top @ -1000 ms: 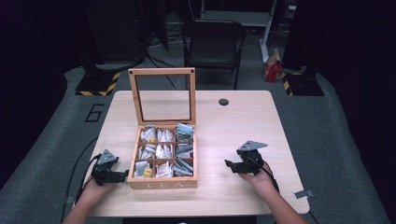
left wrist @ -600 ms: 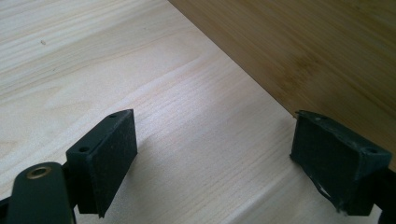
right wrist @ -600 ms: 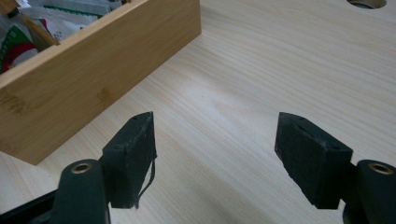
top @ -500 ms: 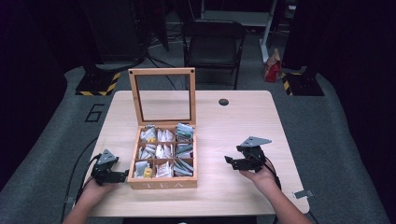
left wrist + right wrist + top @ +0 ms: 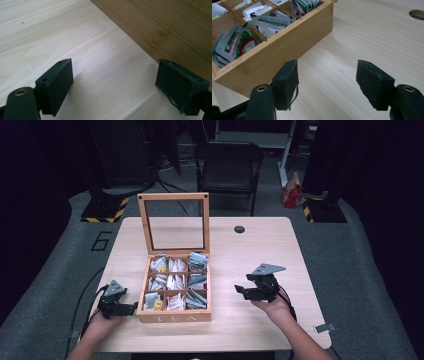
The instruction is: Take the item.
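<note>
A wooden tea box (image 5: pixel 174 317) stands in the middle of the table, its glass-paned lid (image 5: pixel 173 197) upright. Its compartments hold several tea bags (image 5: pixel 172 282). My left gripper (image 5: pixel 132 309) rests on the table at the box's front left corner, open, with bare wood between its jaws (image 5: pixel 107 85) and the box wall (image 5: pixel 162 30) just beyond. My right gripper (image 5: pixel 242 291) hovers to the right of the box, pointing at it. Its jaws (image 5: pixel 329 85) are open with nothing between them and have just been closing a little. The box's side (image 5: pixel 287 42) and tea bags (image 5: pixel 234 42) lie ahead of them.
The pale wooden table (image 5: pixel 260 250) has a round cable hole (image 5: pixel 239 229) at the back right. A black chair (image 5: pixel 227 165) stands behind the table. A small metal piece (image 5: pixel 321 327) lies near the front right corner.
My right gripper has risen slightly above the table. The left gripper has kept still.
</note>
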Available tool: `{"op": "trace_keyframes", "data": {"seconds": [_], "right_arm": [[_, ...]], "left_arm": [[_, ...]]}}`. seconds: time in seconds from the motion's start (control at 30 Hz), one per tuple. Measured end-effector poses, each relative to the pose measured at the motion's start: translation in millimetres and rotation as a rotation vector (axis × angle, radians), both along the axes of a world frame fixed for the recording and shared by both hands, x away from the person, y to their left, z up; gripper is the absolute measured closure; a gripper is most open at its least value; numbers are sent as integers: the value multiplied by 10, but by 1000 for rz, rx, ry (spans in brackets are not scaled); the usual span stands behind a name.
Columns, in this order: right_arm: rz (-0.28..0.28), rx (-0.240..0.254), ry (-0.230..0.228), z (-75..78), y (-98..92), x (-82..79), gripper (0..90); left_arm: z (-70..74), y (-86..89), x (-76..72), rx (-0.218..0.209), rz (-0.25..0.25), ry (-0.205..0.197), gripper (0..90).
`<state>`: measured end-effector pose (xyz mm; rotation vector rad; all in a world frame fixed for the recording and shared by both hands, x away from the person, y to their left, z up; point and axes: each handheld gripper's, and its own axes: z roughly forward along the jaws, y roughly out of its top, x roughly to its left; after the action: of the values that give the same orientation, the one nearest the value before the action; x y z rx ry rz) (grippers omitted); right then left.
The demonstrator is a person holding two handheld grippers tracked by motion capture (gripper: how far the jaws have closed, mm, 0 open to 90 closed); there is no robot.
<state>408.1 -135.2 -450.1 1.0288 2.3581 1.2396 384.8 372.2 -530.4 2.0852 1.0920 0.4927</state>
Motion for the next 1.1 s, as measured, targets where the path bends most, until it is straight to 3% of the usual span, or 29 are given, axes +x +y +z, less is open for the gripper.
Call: {"op": "trace_keyframes", "data": {"seconds": [1.1], "right_arm": [[153,54,-25,272,472,-113,376]], "left_arm": [[0,0,0,0,0,0,138]]}}
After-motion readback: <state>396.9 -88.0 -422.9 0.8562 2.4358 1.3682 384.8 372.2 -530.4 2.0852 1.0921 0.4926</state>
